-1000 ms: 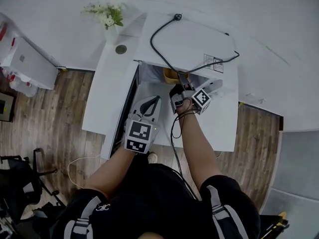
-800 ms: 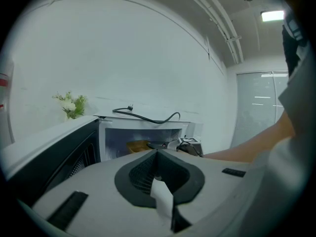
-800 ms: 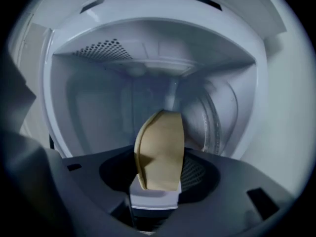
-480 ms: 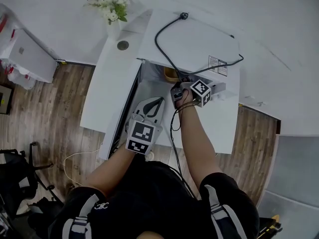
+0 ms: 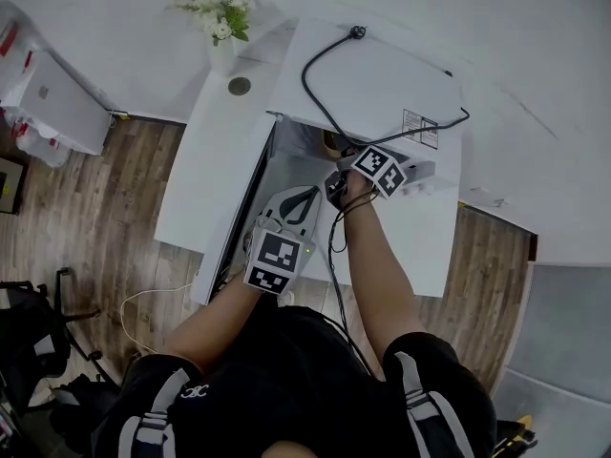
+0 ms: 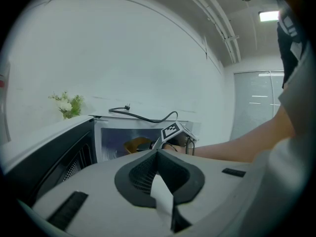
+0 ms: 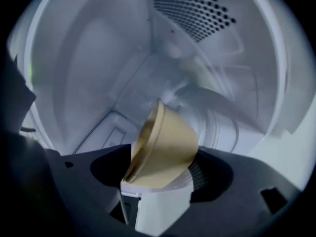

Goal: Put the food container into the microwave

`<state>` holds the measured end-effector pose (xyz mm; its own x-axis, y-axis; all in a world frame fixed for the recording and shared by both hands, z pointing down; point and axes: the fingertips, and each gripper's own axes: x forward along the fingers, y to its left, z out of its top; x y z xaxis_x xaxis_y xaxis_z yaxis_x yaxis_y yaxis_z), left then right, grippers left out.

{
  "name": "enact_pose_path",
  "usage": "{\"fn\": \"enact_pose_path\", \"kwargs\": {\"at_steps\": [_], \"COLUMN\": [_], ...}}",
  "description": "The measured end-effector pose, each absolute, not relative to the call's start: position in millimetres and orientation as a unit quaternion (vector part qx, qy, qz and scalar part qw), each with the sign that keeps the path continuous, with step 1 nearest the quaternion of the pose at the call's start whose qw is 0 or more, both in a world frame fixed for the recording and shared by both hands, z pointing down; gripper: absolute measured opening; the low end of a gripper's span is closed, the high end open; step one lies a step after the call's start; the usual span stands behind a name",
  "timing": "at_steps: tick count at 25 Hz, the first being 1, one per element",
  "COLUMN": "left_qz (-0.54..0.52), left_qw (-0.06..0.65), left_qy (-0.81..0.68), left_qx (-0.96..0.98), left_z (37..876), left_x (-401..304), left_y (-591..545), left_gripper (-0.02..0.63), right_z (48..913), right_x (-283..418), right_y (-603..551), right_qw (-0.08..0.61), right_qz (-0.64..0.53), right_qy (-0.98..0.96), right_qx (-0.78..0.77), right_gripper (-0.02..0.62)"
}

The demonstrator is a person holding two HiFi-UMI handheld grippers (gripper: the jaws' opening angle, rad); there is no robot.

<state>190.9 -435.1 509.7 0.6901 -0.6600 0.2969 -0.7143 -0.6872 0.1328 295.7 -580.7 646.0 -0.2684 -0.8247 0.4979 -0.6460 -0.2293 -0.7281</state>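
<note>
Since a second ago the right gripper (image 7: 159, 171) has rolled and dipped further into the microwave (image 5: 382, 74). Its jaws have just been opening and now stand wide. The tan food container (image 7: 165, 147) sits tilted between them at centre frame, inside the white cavity. Whether the pads still touch it is unclear. In the head view's lower middle, the left gripper (image 5: 291, 208) hangs empty, jaws together, beside the open door (image 5: 239, 208). A black cord (image 5: 325, 93) loops over the microwave's top, and flowers (image 5: 218, 17) stand at upper left.
</note>
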Motion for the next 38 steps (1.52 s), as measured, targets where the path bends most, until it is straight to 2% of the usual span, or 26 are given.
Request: {"fn": "enact_pose_path", "kwargs": {"at_steps": [3, 7, 8, 11, 14, 17, 18, 20, 21, 22, 38], "left_qz": [0.116, 0.119, 0.120, 0.122, 0.126, 0.129, 0.130, 0.132, 0.132, 0.132, 0.130], "left_qw": [0.122, 0.122, 0.123, 0.125, 0.124, 0.123, 0.122, 0.122, 0.122, 0.122, 0.117], "left_qy": [-0.376, -0.374, -0.373, -0.372, -0.369, -0.366, -0.366, -0.367, -0.368, -0.370, -0.406], "left_qx": [0.911, 0.912, 0.912, 0.912, 0.912, 0.913, 0.913, 0.913, 0.912, 0.911, 0.897], "left_z": [511, 513, 513, 515, 516, 517, 517, 517, 517, 517, 502], "left_x": [191, 192, 192, 194, 198, 200, 201, 201, 200, 200, 190], "left_y": [-434, -434, -433, -432, -430, -428, -428, -428, -428, -429, -421], "left_gripper": [0.009, 0.009, 0.009, 0.009, 0.009, 0.009, 0.009, 0.009, 0.009, 0.009, 0.009], "right_z": [639, 640, 641, 646, 648, 654, 655, 658, 658, 657, 582], "right_x": [283, 264, 260, 254, 256, 260, 261, 264, 265, 265, 268], "right_y": [-579, -568, -564, -554, -550, -547, -546, -544, -543, -542, -470], "right_qw": [0.052, -0.017, -0.042, -0.094, -0.088, -0.074, -0.072, -0.072, -0.073, -0.074, -0.054], "right_qz": [-0.486, -0.462, -0.452, -0.433, -0.450, -0.474, -0.478, -0.479, -0.477, -0.475, -0.378], "right_qy": [0.663, 0.725, 0.738, 0.754, 0.744, 0.727, 0.724, 0.720, 0.720, 0.720, 0.773], "right_qx": [-0.567, -0.511, -0.499, -0.485, -0.486, -0.491, -0.493, -0.496, -0.498, -0.500, -0.507], "right_gripper": [0.433, 0.460, 0.437, 0.314, 0.174, 0.064, 0.047, 0.046, 0.006, 0.000, 0.000]}}
